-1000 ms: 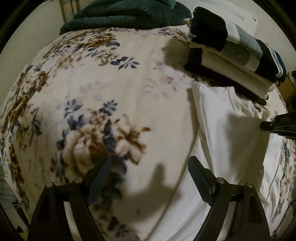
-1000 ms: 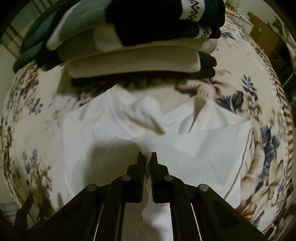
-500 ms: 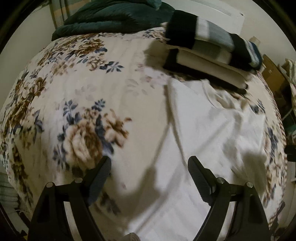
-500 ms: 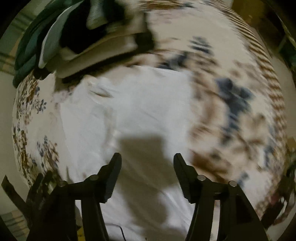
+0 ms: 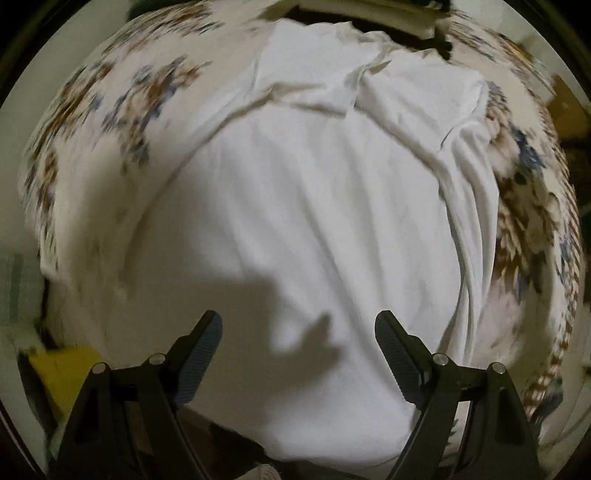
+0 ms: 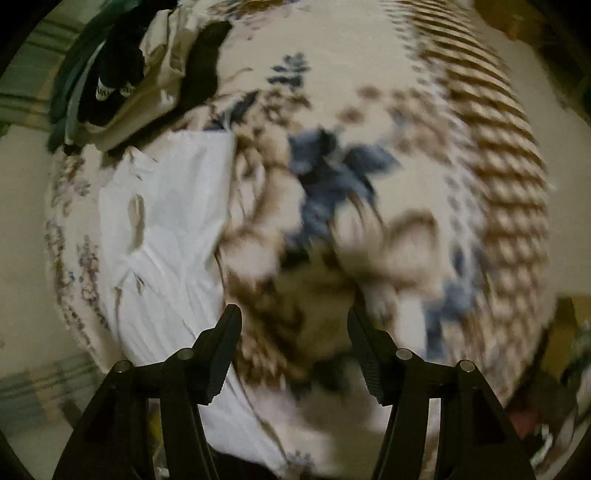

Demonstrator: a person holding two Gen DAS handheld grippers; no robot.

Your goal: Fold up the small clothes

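The white garment (image 5: pixel 317 206) lies spread on the bed directly below and ahead of our left gripper (image 5: pixel 298 343), its body smooth and flat while the far end, near what looks like the collar and sleeves, is rumpled and partly doubled over. From our right gripper (image 6: pixel 293 332) the same white garment (image 6: pixel 173 229) sits off to the left, with its near edge running just past the left finger.

Our left gripper is spread wide with nothing between its fingers, only its shadow falling on the cloth. Our right gripper's jaws have just been opening; they now stand apart and empty over the floral bedspread (image 6: pixel 332 192), beside the garment and not on it.

Beyond the garment's far end, a stack of folded clothes (image 6: pixel 122 77) rests on the bedspread, dark and pale pieces piled together; in the left view only its blurred near edge (image 5: pixel 424 29) shows at the top. We judge those items finished.

For this piece, we reckon the folding is early: one side may already be laid in, though blur keeps us from saying how many layers there are. What remains, as we read it, is tidying the rumpled far end, folding the length over, and setting the bundle with the stack
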